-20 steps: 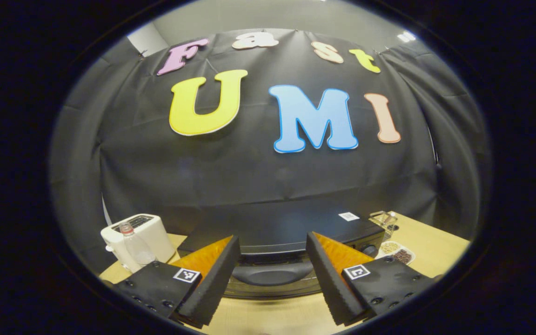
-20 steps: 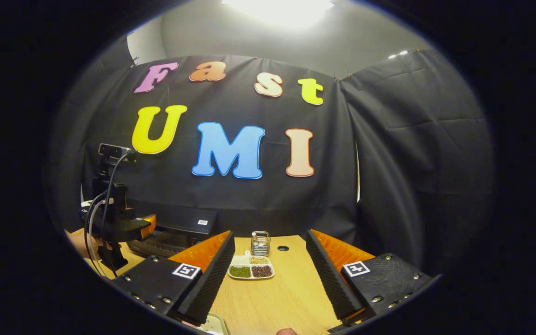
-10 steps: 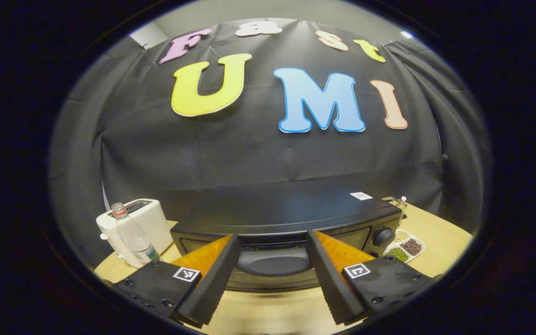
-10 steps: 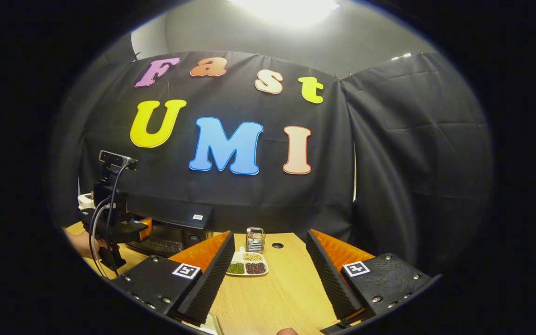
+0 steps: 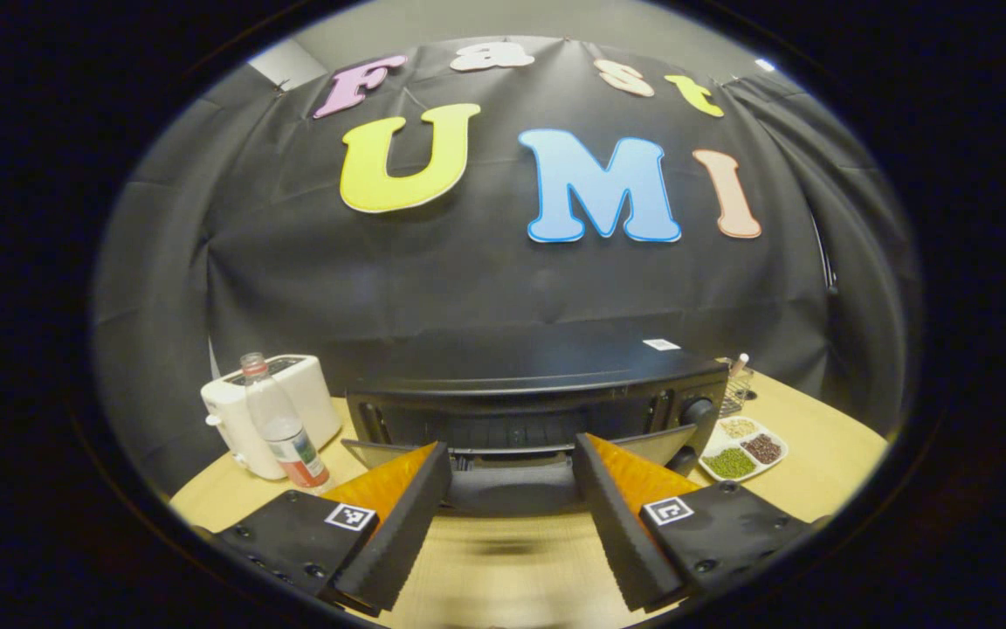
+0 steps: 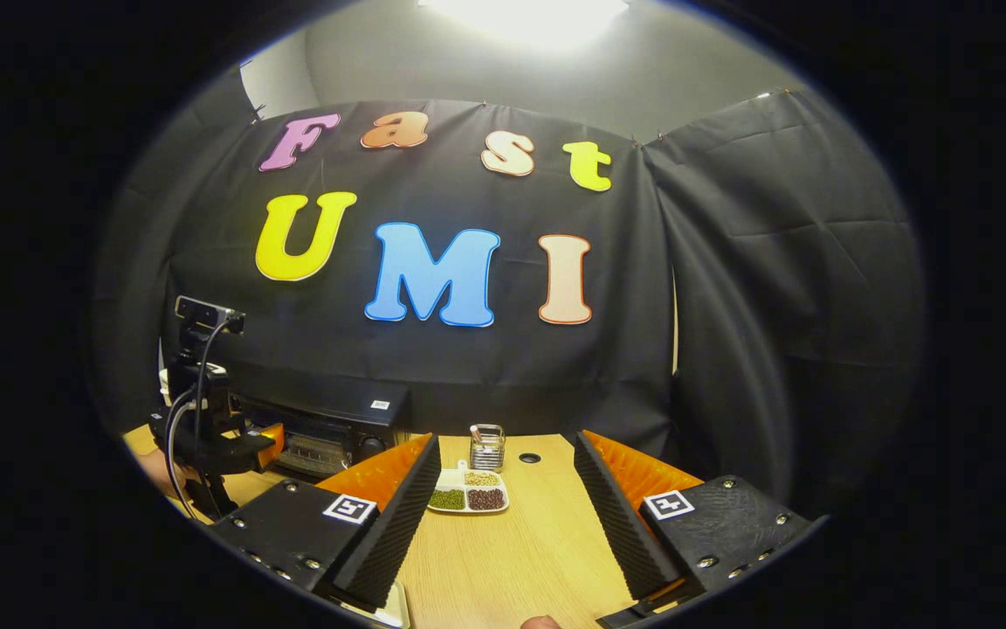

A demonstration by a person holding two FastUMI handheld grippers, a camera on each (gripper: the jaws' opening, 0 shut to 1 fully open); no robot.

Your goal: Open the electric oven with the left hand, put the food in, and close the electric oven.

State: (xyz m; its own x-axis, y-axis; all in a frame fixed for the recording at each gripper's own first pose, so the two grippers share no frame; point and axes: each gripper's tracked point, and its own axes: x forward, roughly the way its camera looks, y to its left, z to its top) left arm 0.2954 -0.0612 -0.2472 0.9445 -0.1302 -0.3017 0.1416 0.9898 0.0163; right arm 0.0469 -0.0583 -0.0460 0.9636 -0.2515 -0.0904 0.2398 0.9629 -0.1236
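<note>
We are opening the electric oven, which is sitting at the back of the wooden table between a white toaster and a divided dish of beans. The left gripper is spread wide, its fingers flanking the handle of the door without pressing it; the door is standing partly tilted forward. We are judging that an even, downward pull along the hinge arc, centred on the handle, will keep the door from twisting. The right gripper is hovering open over the table with nothing between its fingers, and we cannot tell where the food is.
</note>
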